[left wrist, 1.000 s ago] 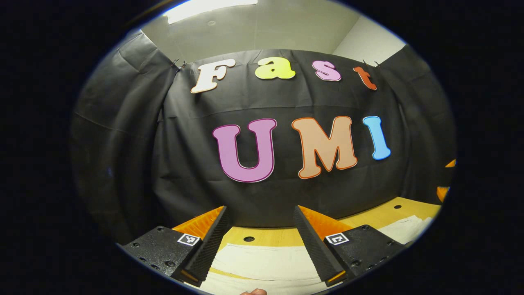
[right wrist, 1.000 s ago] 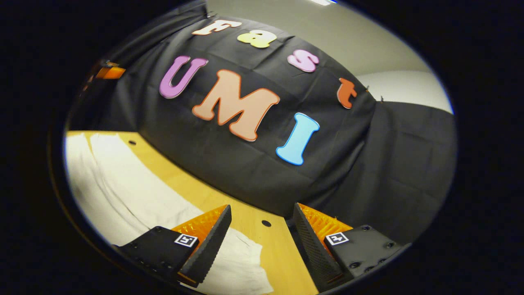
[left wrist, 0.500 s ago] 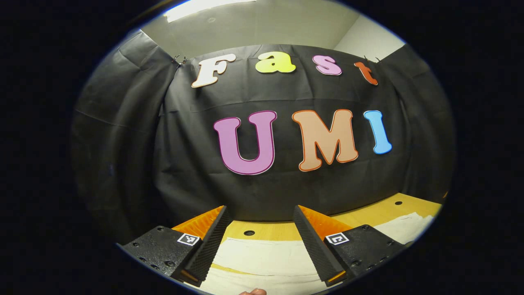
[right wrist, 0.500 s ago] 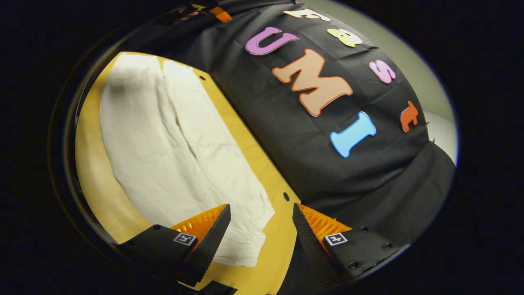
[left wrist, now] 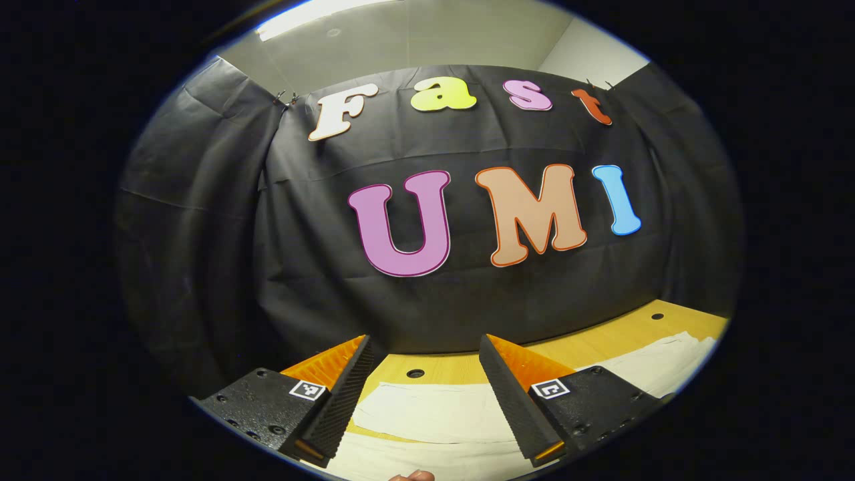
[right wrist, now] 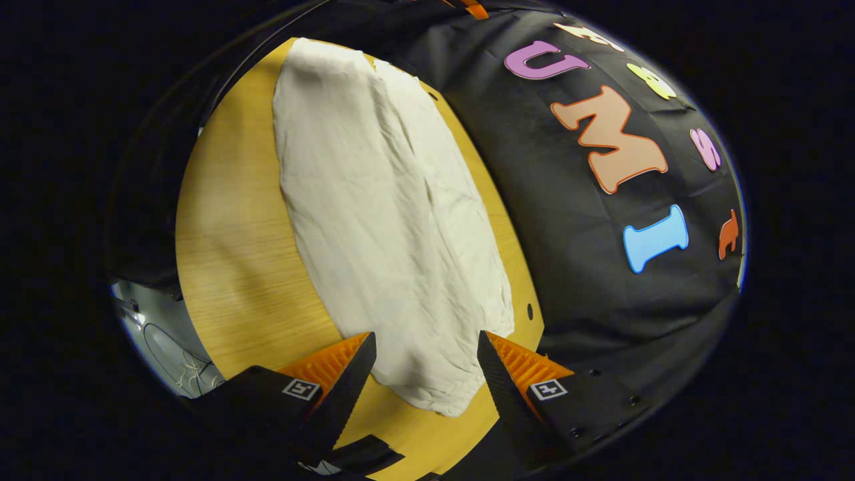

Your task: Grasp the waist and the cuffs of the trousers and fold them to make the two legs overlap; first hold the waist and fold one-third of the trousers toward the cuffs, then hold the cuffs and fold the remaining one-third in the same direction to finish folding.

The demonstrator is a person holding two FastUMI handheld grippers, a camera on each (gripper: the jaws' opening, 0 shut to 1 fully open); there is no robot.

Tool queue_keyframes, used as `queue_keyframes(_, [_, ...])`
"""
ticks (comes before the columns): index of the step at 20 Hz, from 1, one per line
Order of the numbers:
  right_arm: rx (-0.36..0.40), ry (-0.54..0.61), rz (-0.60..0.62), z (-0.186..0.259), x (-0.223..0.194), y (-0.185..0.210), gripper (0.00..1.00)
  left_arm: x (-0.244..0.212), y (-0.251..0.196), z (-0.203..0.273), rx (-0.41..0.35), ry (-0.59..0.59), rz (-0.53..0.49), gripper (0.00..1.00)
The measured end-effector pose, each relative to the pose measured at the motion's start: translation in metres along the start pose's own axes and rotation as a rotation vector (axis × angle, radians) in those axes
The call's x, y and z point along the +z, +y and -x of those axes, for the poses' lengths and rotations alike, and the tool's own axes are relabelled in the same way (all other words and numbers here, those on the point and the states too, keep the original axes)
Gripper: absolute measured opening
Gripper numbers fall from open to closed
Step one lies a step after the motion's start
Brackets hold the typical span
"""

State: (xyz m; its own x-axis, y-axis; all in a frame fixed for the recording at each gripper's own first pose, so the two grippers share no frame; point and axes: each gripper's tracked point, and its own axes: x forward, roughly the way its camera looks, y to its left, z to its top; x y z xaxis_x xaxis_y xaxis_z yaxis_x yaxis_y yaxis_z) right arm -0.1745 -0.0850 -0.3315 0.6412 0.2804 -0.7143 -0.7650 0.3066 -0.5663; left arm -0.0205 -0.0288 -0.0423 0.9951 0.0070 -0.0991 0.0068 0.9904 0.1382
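Note:
Cream trousers lie flat and lengthwise on the wooden table. In the right gripper view their near end rests on the table below and between the fingers of my open right gripper, which holds nothing. The far end splits into two strips side by side. In the left gripper view the trousers lie on the table in two pale layers. My left gripper hovers open over them, apart from the cloth. A fingertip peeks in at the bottom edge.
The black cloth wall runs close along the table's far side. Small round holes dot the tabletop near that wall, and one such hole lies just beyond the left gripper. A grey floor lies past the table's open edge.
The right gripper has swung down and round toward the trousers, and their near end now sits between its fingers. The left gripper has tipped slightly downward and stays open.

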Motion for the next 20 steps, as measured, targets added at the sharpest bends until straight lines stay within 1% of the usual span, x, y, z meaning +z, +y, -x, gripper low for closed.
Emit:
queue_keyframes(1, [0.02, 0.009, 0.008, -0.001, -0.003, 0.006, 1.0, -0.002, 0.001, -0.001, 0.003, 0.004, -0.003, 0.96])
queue_keyframes(2, [0.037, 0.014, 0.02, -0.001, -0.004, 0.011, 1.0, -0.004, 0.003, 0.0, 0.004, 0.007, -0.005, 0.95])
queue_keyframes(4, [0.066, 0.019, 0.06, -0.003, -0.005, 0.02, 1.0, -0.007, 0.005, -0.001, 0.007, 0.014, -0.009, 0.95])
queue_keyframes(5, [0.067, 0.017, 0.087, -0.004, -0.003, 0.021, 1.0, -0.007, 0.006, -0.001, 0.009, 0.017, -0.013, 0.95])
queue_keyframes(6, [0.064, 0.011, 0.11, -0.009, 0.001, 0.019, 0.99, -0.009, 0.007, 0.0, 0.011, 0.02, -0.02, 0.95])
queue_keyframes(7, [0.058, 0.005, 0.126, -0.018, 0.002, 0.015, 0.95, -0.01, 0.008, 0.0, 0.012, 0.021, -0.028, 0.97])
queue_keyframes(8, [0.059, 0.003, 0.132, -0.024, 0.004, 0.013, 0.94, -0.012, 0.008, 0.002, 0.012, 0.022, -0.036, 0.93])
queue_keyframes(9, [0.053, 0.002, 0.138, -0.029, 0.004, 0.011, 0.94, -0.012, 0.009, 0.003, 0.012, 0.022, -0.045, 0.93])
queue_keyframes(11, [0.056, 0.004, 0.145, -0.041, 0.007, 0.011, 0.89, -0.013, 0.01, 0.005, 0.011, 0.023, -0.068, 0.93])
queue_keyframes(12, [0.051, 0.005, 0.153, -0.045, 0.009, 0.01, 0.78, -0.013, 0.01, 0.006, 0.009, 0.022, -0.079, 0.93])
queue_keyframes(13, [0.049, 0.008, 0.161, -0.052, 0.009, 0.008, 0.76, -0.013, 0.01, 0.008, 0.007, 0.023, -0.088, 0.93])
queue_keyframes(14, [0.047, 0.014, 0.165, -0.056, 0.011, 0.008, 0.65, -0.016, 0.01, 0.01, 0.006, 0.024, -0.098, 0.93])
queue_keyframes(15, [0.049, 0.017, 0.163, -0.061, 0.011, 0.008, 0.6, -0.017, 0.011, 0.011, 0.007, 0.026, -0.105, 0.93])
queue_keyframes(17, [0.08, 0.035, 0.137, -0.067, 0.009, 0.015, 0.51, -0.021, 0.012, 0.015, 0.005, 0.036, -0.113, 0.93])
queue_keyframes(18, [0.091, 0.038, 0.133, -0.067, 0.009, 0.018, 0.31, -0.024, 0.012, 0.016, 0.004, 0.042, -0.118, 0.93])
queue_keyframes(19, [0.097, 0.042, 0.135, -0.067, 0.008, 0.021, 0.19, -0.027, 0.013, 0.017, 0.004, 0.05, -0.13, 0.93])
queue_keyframes(20, [0.085, 0.041, 0.129, -0.07, 0.008, 0.018, 0.12, -0.031, 0.014, 0.019, 0.002, 0.056, -0.146, 0.93])
